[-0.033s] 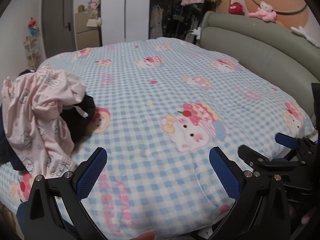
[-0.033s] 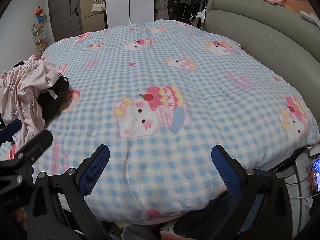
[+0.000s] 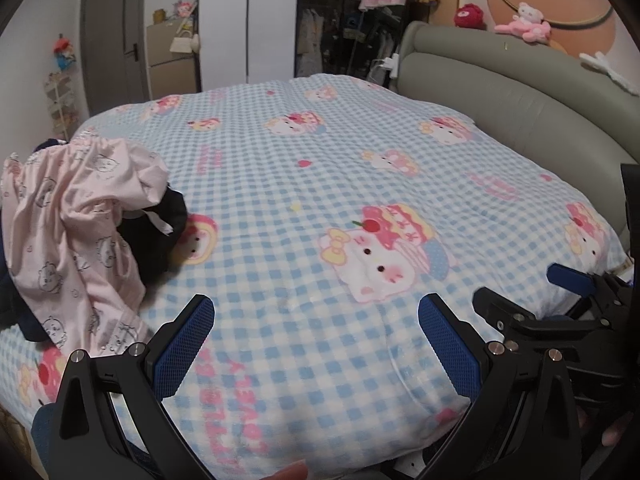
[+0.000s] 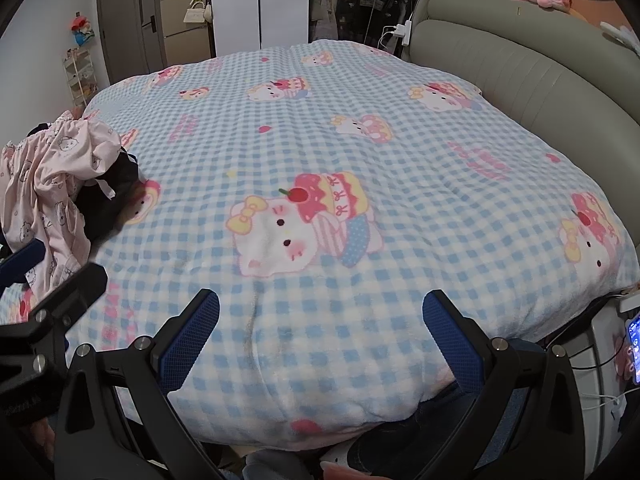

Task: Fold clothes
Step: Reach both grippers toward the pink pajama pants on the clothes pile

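- At the left edge of both views, a crumpled pink garment with small printed animal faces lies in a heap on the checked blanket, over a dark garment; neither is folded.
- Low in the frame, the left gripper hovers over the near edge of the blanket with its jaws wide apart and nothing between them.
- Likewise, the right gripper has its jaws wide apart and holds nothing, well apart from the heap.
- To fold well, I judge each gripper should take one single layer at an edge or a corner of the pink garment, not a bunch, and spread it flat on the bare middle of the blanket.
- Pink lettering on the blanket is at the lower middle of the left view, but it is upside down and too blurred to read.
- No brand or label can be read.
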The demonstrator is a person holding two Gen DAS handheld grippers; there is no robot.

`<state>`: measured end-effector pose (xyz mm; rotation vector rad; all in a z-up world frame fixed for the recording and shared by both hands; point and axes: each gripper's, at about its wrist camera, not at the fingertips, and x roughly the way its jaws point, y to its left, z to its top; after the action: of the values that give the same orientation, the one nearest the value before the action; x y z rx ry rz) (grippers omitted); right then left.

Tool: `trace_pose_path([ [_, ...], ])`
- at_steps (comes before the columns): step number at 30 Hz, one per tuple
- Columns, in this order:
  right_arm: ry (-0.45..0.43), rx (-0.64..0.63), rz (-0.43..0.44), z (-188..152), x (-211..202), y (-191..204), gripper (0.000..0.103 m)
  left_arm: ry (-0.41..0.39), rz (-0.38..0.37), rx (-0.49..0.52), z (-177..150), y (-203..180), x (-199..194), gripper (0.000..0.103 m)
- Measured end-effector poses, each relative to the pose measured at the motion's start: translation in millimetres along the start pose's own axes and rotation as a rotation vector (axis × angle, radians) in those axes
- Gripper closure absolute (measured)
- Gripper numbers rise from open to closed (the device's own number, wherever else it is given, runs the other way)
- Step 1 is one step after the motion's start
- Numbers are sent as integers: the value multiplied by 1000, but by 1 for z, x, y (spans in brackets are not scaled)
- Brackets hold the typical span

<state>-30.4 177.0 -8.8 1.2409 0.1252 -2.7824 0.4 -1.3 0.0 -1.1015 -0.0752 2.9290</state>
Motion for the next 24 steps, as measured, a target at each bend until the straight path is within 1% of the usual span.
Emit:
trace_pose_path([
  [9,-33,-70,100,7,4,9,0,20,-7,-46,-1,8,-2,0],
  [12,-44,-95,134,10,5,13,0,17,-13,-81,-3,36,-3,0],
  [16,-71,-225,213,26,4,51,0,14,-24,-171,-9,80,-13,0],
  [17,-74,-253,237,31,5,64,0,3,-17,-195,-11,93,-17,0],
  [18,-67,-271,278,36,7,76,0,-8,-8,-221,-14,106,-21,0],
  [20,-53,-305,361,46,13,101,0,-24,33,-268,-18,135,-25,1],
  [22,-46,-328,420,52,16,126,0,-37,84,-310,-19,167,-26,5],
  [24,-31,-363,438,53,25,157,0,-49,134,-353,-21,199,-27,20],
])
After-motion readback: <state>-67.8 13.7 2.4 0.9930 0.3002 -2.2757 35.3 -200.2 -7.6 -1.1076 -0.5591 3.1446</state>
